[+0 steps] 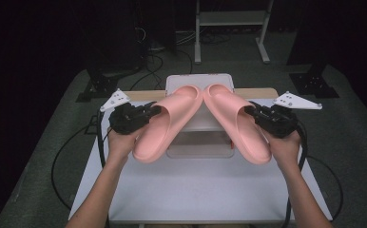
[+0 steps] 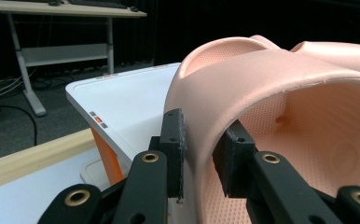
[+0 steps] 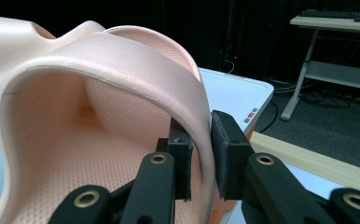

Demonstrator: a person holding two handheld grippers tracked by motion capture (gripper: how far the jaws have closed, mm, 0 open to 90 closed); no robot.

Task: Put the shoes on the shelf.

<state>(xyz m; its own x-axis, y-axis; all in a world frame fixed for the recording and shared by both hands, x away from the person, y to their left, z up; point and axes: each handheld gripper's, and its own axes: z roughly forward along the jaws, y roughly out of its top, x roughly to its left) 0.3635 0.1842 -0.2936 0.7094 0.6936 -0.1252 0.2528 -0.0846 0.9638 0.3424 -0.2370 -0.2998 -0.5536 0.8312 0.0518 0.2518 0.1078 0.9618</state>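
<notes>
High view has me holding a pink slipper in each gripper, both lifted above the far half of the table point(image 1: 196, 190), over a white box point(image 1: 198, 83) that sits at the table's far edge. My left gripper point(image 1: 154, 110) is clamped on the outer side of the left slipper point(image 1: 169, 121)'s strap, and my right gripper point(image 1: 252, 111) is clamped the same way on the right slipper point(image 1: 236, 121). In the left gripper view the pads pinch the strap wall point(image 2: 201, 140), one pad outside and one inside; the right gripper view shows the same bite on its strap point(image 3: 201, 135).

My worry is the grip itself: each hold is only on a thin, soft strap edge, so I judge a slipper could swing, twist or peel out if I jerk or tilt a hand. The toes are touching or nearly so, and pushing the hands closer could knock one loose or lever it round in the pads. Lowering blind, a heel could catch the box rim.

Each slipper's long axis runs on a slant: toes point to the far middle and meet there, heels splay towards the near corners, making an upside-down V, soles down.
</notes>
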